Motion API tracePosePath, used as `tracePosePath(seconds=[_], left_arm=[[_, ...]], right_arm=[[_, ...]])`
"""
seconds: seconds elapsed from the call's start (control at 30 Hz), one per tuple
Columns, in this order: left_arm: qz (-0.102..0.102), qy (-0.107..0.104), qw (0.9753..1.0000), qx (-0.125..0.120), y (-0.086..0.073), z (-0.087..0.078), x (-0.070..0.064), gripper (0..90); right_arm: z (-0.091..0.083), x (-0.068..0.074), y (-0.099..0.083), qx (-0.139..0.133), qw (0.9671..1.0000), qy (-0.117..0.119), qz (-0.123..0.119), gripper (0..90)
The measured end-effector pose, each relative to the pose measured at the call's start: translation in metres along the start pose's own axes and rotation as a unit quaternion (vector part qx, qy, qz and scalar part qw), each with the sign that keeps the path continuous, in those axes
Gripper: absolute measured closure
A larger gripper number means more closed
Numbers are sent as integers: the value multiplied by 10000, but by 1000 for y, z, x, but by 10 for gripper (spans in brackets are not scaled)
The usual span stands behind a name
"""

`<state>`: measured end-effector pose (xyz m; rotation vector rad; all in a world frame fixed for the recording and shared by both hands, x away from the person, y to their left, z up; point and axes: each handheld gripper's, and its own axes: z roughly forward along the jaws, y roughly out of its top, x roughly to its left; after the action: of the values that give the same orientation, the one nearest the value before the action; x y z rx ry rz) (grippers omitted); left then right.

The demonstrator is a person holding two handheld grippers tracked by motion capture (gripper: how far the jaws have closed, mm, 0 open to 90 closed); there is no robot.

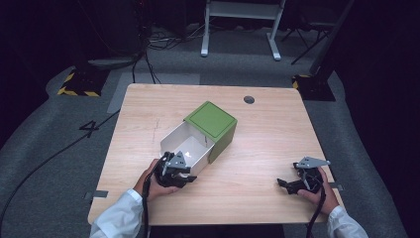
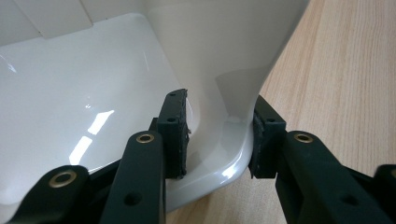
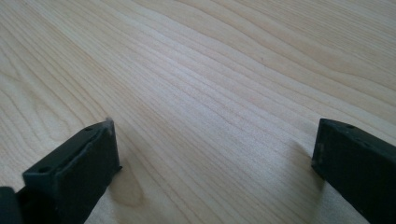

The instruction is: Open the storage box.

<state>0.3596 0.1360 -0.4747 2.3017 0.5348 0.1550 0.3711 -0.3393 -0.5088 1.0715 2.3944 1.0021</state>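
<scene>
**Left gripper clamps the drawer wall of a green box**

High view: a green box (image 1: 214,124) lies near the middle of the wooden table (image 1: 262,144), with its white inner drawer (image 1: 184,144) slid partway out toward the person. The left gripper (image 1: 174,168) sits at the drawer's near corner, held by the left hand (image 1: 154,184). The right gripper (image 1: 299,182) rests well apart on the table's right side, in the right hand (image 1: 317,191), pointing roughly leftward and touching nothing.

Left gripper view: the jaws straddle the drawer's glossy white wall at a rounded corner, one pad (image 2: 173,135) inside the drawer and the other pad (image 2: 266,140) outside, both pressed against the plastic. So this gripper is pinching the drawer wall. The drawer's floor shows bare, with bright reflections.

Right gripper view: the two black jaws stand wide apart with bare wood grain between them; this gripper is spread and holds nothing.

Judgement: the step in hand looks like sliding the drawer relative to its green sleeve, whether out or back in cannot be told. The next move calls for a straight pull or push along the drawer's axis, keeping the pinch firm. The sleeve may drag along, so the idle right gripper could brace it.
</scene>
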Motion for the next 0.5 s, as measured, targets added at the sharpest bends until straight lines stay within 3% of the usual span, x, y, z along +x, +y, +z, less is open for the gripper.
tracePosePath(seconds=[0.3,0.5], left_arm=[[50,56,10000,4,4,-7,-4,590],[131,169,9998,-51,12,-18,-6,509]], right_arm=[[0,0,0,0,10000,-3,0,5],[0,0,0,0,10000,-3,0,5]])
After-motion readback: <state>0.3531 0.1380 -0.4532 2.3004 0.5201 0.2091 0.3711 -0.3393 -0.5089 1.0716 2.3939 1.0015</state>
